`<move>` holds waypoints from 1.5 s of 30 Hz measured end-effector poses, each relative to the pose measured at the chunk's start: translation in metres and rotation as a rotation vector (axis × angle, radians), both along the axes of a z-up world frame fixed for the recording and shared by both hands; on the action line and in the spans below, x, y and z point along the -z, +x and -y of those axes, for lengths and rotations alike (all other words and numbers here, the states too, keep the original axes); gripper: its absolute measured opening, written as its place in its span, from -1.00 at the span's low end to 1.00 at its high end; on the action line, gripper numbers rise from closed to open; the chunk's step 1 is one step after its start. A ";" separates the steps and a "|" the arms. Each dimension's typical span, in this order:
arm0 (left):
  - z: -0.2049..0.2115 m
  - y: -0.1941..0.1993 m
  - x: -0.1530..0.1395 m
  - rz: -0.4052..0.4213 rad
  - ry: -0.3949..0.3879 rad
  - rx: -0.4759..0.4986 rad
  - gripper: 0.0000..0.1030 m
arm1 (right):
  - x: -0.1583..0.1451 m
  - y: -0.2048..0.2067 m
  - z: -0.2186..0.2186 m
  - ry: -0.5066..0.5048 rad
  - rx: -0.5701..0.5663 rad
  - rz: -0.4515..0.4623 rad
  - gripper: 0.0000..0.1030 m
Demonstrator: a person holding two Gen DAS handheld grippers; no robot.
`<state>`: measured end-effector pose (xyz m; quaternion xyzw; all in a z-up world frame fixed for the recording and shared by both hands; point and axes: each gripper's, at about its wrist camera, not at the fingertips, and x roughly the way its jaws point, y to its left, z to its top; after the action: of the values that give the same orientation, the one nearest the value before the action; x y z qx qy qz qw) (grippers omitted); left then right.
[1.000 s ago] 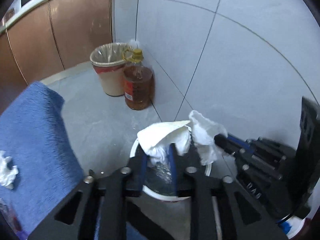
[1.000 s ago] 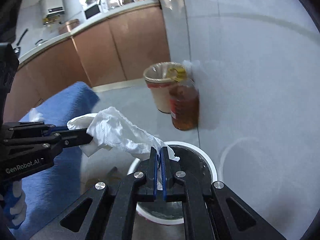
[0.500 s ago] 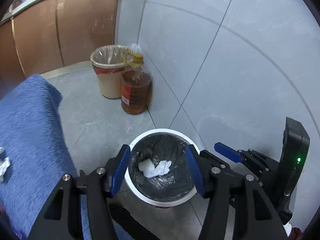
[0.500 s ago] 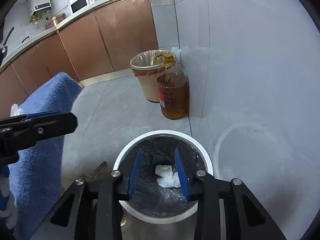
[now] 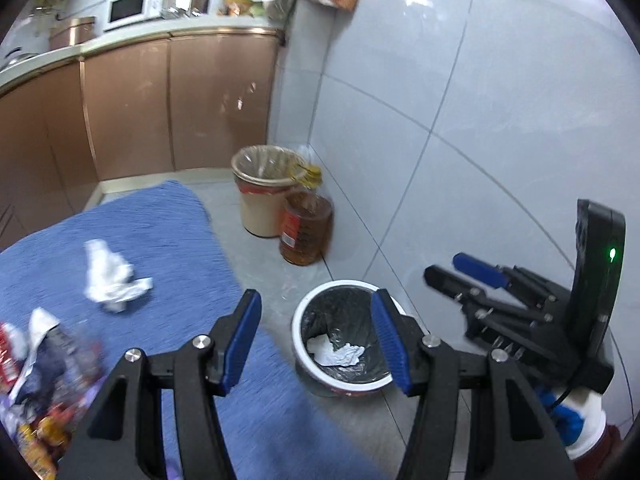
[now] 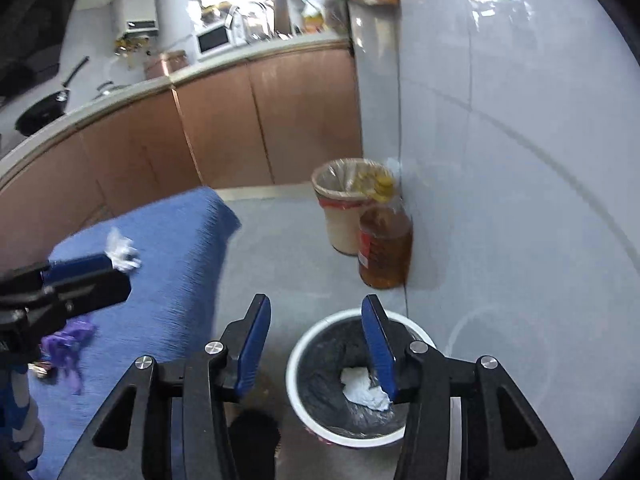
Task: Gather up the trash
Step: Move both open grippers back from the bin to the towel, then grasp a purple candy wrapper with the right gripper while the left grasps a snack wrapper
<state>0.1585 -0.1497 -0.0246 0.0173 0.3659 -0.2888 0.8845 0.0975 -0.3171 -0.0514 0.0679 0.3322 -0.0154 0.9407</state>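
Note:
A small white bin (image 5: 299,322) (image 6: 295,350) with a black liner stands on the floor by the tiled wall. Two crumpled white tissues (image 5: 336,354) (image 6: 362,390) lie inside it. My left gripper (image 5: 316,340) (image 6: 118,274) is open and empty, hanging above the bin's left side and the blue rug (image 5: 168,240). Above the bin, my right gripper (image 6: 316,344) (image 5: 444,266) holds nothing and its jaws are opening. Another crumpled tissue (image 5: 110,280) (image 6: 120,252) lies on the rug. Colourful wrappers (image 5: 40,380) and a purple scrap (image 6: 68,344) lie nearer me.
A tan lined bin (image 5: 262,196) (image 6: 344,208) and an amber oil bottle (image 5: 306,228) (image 6: 384,248) stand against the wall beyond. Brown kitchen cabinets (image 5: 160,108) close off the back. Grey floor runs between rug and wall.
Both grippers let go of the white tissue, which now lies in the black-lined bin. Both have opened and risen; the left view has swung left over the rug.

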 end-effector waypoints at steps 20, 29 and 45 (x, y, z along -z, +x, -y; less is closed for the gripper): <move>-0.220 -0.107 -0.082 0.235 -0.043 -0.405 0.21 | -0.114 -0.069 -0.106 -0.048 -0.221 0.230 0.07; -0.265 -0.147 -0.083 0.249 -0.072 -0.480 0.21 | -0.138 -0.103 -0.143 -0.052 -0.321 0.270 0.27; -0.277 -0.120 -0.027 0.114 -0.060 -0.465 0.21 | -0.108 -0.076 -0.180 -0.043 -0.422 0.165 0.40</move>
<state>0.0385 0.1273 0.0023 -0.0775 0.3010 -0.0864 0.9465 0.0215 -0.1368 0.0570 -0.0221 0.2606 0.1801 0.9482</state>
